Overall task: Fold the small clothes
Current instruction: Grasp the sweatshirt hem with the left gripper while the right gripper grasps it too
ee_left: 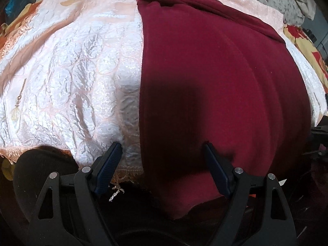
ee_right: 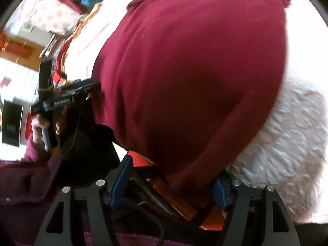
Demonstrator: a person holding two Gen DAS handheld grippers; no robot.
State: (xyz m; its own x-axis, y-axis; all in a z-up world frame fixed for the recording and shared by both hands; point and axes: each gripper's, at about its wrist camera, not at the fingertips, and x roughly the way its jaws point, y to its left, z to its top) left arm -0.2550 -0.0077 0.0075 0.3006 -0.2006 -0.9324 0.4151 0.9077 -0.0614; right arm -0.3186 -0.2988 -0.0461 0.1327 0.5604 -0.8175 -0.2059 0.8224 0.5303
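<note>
Left wrist view: we see our left gripper [ee_left: 162, 149] with jaws spread wide over the near edge of the maroon cloth [ee_left: 215, 71], one finger above the pale bedspread [ee_left: 71, 78], nothing pinched. The cloth lies flat on the bedspread, its near edge hanging over the side. Right wrist view, blurred: our right gripper [ee_right: 174, 174] straddles the cloth's hanging edge, jaws apart, pads not pressing. A hand [ee_right: 39, 129] holds the left gripper beyond.
</note>
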